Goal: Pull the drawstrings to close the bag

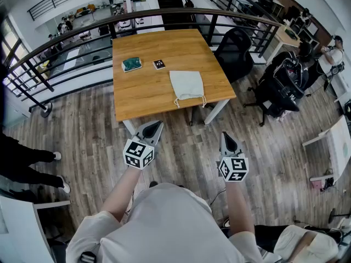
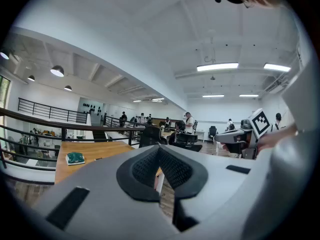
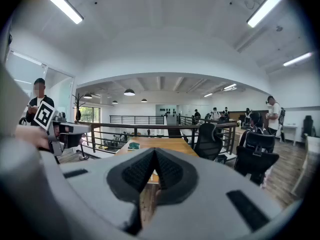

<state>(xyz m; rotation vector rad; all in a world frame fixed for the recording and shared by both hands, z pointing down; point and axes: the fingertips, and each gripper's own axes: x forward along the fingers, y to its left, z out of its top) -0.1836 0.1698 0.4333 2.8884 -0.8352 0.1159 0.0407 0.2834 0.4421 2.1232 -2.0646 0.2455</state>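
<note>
Your left gripper (image 1: 156, 126) and right gripper (image 1: 226, 138) are both closed tight and empty, level over the floor (image 1: 184, 147), short of the table (image 1: 148, 95) near edge. There's open floor around both. The bag (image 1: 186, 84) lies flat by that edge, drawstrings (image 1: 189, 99) facing you, ahead between the grippers, well apart. An office chair (image 1: 233, 51) crowds the table's right side.
</note>
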